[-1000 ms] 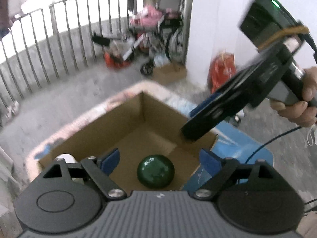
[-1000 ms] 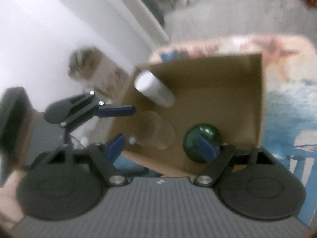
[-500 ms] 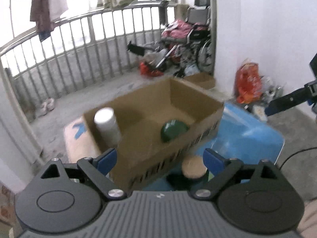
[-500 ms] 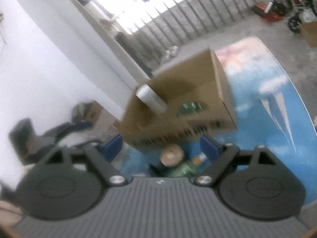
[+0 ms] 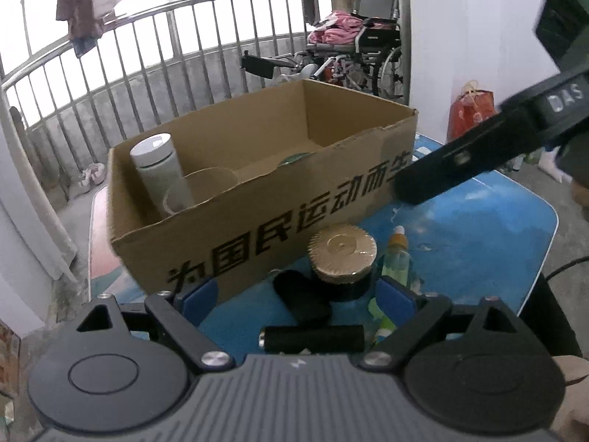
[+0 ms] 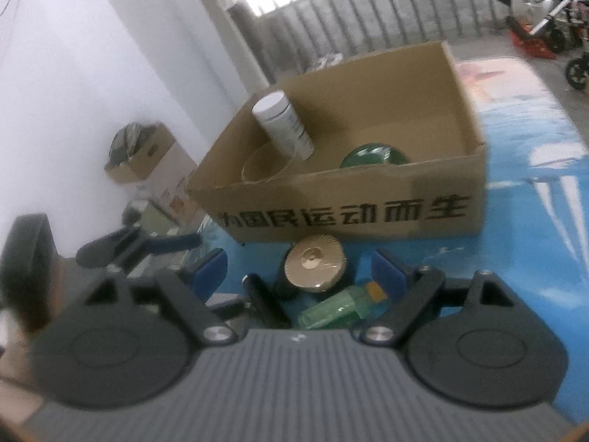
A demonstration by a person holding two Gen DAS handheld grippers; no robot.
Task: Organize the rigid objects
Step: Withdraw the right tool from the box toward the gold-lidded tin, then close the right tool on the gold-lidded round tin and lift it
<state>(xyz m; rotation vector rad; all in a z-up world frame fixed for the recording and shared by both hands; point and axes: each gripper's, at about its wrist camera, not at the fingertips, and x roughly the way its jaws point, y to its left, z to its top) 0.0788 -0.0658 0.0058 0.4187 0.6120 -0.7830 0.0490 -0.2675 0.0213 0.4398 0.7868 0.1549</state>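
One black cylinder [image 5: 313, 338] lies flat, pointing sideways

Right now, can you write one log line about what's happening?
left gripper: open, empty | right gripper: open, empty | box: holds white bottle, clear cup, green ball | gold-lid jar, small green bottle: on table

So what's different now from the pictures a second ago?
Both grippers pulled back from above the brown cardboard box and dropped lower, so they now face the black jar with a gold ribbed lid and the small green bottle on the blue table. Left gripper and right gripper stayed open and empty. The box contents stayed put.
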